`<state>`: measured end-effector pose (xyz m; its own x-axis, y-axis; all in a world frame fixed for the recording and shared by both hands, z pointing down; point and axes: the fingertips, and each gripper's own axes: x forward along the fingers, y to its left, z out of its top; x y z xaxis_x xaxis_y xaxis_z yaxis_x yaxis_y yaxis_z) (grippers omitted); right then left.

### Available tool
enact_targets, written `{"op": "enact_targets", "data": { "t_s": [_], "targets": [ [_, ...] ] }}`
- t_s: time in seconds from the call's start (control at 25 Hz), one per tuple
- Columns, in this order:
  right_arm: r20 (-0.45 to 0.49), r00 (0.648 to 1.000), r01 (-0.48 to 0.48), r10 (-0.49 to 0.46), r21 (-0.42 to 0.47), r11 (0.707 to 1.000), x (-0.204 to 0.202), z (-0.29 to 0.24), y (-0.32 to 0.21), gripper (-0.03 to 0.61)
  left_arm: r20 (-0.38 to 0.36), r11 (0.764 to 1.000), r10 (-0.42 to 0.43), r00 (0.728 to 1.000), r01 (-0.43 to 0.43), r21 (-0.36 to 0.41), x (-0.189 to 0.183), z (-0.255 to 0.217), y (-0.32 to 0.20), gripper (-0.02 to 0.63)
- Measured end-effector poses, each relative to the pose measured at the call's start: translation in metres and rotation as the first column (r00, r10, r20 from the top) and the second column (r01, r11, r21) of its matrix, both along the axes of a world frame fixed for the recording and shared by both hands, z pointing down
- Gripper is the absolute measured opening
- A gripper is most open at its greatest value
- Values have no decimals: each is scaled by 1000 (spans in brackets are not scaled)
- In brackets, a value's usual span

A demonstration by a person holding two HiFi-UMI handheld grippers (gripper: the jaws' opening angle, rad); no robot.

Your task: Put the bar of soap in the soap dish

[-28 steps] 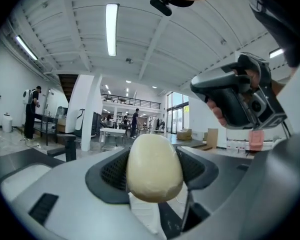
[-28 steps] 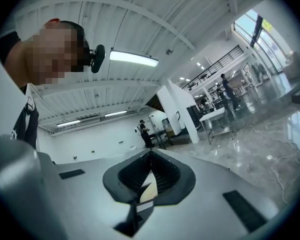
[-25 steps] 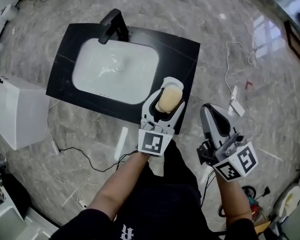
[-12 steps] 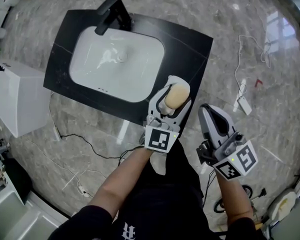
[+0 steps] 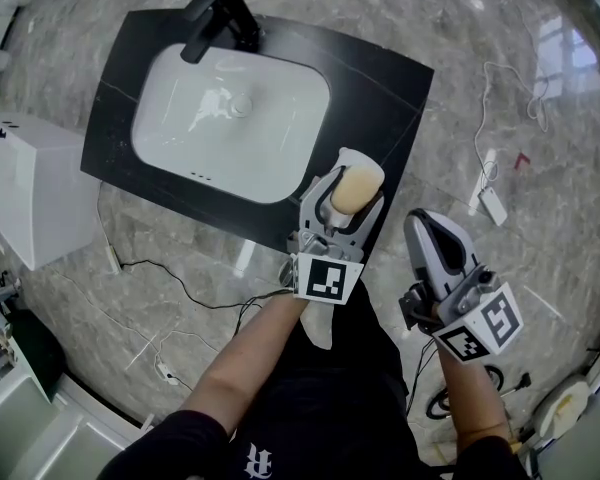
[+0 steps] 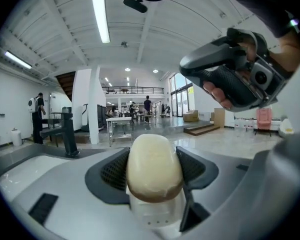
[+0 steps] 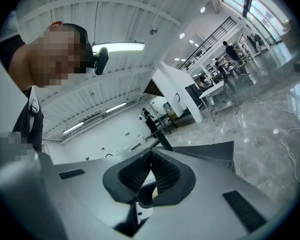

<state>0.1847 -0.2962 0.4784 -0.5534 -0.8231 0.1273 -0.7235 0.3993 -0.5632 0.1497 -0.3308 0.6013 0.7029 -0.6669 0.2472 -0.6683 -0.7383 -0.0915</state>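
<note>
A cream oval bar of soap (image 5: 352, 192) sits clamped between the dark pads of my left gripper (image 5: 357, 176), which hangs over the front right corner of the black countertop (image 5: 385, 78). In the left gripper view the soap (image 6: 154, 164) fills the gap of the left gripper (image 6: 154, 173). My right gripper (image 5: 430, 230) is held to the right over the floor, off the counter, shut with nothing in it; its pads meet in the right gripper view (image 7: 149, 176). I cannot make out a soap dish in any view.
A white basin (image 5: 230, 118) with a black faucet (image 5: 215, 18) is set in the countertop. A white cabinet (image 5: 30, 203) stands at the left. Cables (image 5: 180, 293) and a power strip (image 5: 492, 206) lie on the marble floor.
The head view has shifted, so the countertop sits higher and further right. Both grippers hold nearly the same pose, the soap staying clamped in the left one.
</note>
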Motion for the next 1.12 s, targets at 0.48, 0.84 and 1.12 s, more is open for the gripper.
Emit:
{"op": "enact_targets", "data": {
  "t_s": [0.48, 0.84, 1.12],
  "targets": [
    [6, 1000, 1, -1, -12, 1000, 6, 7, 0, 2, 95, 999, 27, 995, -23, -48, -2, 35, 5, 290],
    [-6, 999, 34, -34, -8, 999, 0, 6, 1, 2, 100, 998, 55, 993, -52, -37, -9, 16, 13, 291],
    [-89, 995, 44, -42, 25, 999, -18, 1, -1, 2, 46, 998, 60, 997, -60, 6, -28, -48, 23, 290]
  ]
}}
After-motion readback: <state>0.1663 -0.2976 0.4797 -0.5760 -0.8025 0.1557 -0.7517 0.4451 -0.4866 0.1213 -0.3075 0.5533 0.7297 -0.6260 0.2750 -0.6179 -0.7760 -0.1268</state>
